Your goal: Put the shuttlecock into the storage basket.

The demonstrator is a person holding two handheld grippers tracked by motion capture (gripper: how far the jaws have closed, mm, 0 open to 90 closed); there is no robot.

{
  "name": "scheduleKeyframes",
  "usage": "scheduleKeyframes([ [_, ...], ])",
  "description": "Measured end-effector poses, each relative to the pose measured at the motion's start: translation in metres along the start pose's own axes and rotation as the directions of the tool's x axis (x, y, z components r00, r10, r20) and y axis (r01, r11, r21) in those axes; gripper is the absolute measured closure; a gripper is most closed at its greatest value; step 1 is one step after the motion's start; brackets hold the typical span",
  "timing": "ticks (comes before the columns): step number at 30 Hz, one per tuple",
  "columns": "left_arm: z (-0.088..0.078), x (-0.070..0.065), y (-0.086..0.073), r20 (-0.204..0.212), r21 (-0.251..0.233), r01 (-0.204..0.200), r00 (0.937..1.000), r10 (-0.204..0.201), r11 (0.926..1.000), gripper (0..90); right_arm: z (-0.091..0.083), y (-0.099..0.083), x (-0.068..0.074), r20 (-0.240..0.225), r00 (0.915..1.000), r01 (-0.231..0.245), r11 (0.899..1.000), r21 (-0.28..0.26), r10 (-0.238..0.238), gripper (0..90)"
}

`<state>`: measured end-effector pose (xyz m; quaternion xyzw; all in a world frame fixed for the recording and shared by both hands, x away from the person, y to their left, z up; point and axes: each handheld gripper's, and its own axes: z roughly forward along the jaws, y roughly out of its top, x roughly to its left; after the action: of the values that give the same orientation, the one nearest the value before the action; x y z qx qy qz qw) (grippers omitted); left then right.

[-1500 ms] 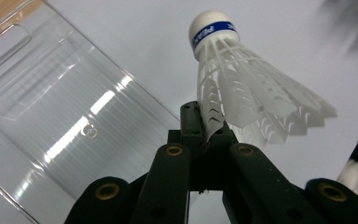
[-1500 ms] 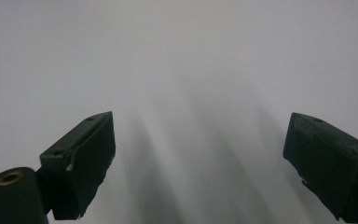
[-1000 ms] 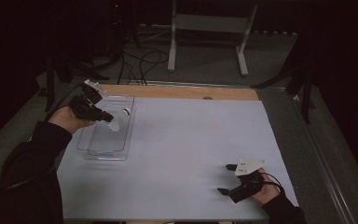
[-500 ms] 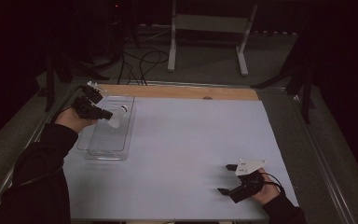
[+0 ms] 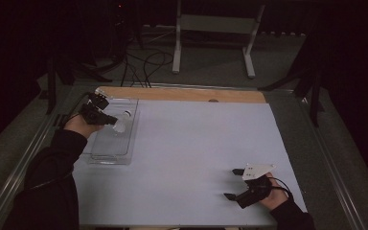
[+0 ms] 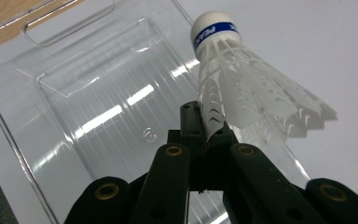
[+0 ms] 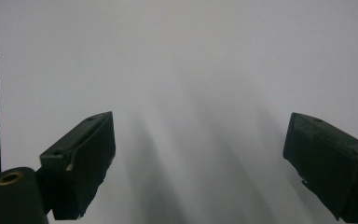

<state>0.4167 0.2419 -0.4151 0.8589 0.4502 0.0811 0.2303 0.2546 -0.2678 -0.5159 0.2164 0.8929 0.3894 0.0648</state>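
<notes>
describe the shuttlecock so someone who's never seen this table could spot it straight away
Start at the clear plastic tray on the left side of the white table, close to the wooden strip at the far edge. Above that tray, the left gripper pinches the shuttlecock by the edge of its skirt. It is the one white thing with a slotted plastic skirt, a rounded white cap and a blue band.

Left gripper raised, jaws clamped, right gripper low, jaws wide apart
</notes>
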Motion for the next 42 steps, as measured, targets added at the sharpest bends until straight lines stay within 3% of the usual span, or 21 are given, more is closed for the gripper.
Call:
scheduleKeyframes([
  [2,0.006,0.002,-0.001,0.007,0.003,0.018,0.9998,-0.018,0.9998,90.0,0.0,0.0,0.0,-0.001,1.0,0.001,1.0,-0.002,-0.001,9.1],
  [8,0.014,0.004,-0.002,-0.013,0.02,0.021,0.9997,-0.02,0.9996,90.0,-0.001,0.0,0.0,-0.003,1.0,-0.002,1.0,-0.006,0.002,9.1],
  [19,0.027,0.009,-0.008,-0.008,0.05,0.034,0.9994,-0.034,0.9982,90.0,0.0,0.0,-0.001,-0.006,1.0,-0.006,1.0,-0.004,0.006,9.1],
  [42,0.053,0.001,-0.01,0.023,0.16,-0.019,0.9996,0.016,0.987,89.8,-0.001,-0.001,-0.002,-0.01,0.9999,-0.012,1.0,-0.002,0.012,9.2],
])
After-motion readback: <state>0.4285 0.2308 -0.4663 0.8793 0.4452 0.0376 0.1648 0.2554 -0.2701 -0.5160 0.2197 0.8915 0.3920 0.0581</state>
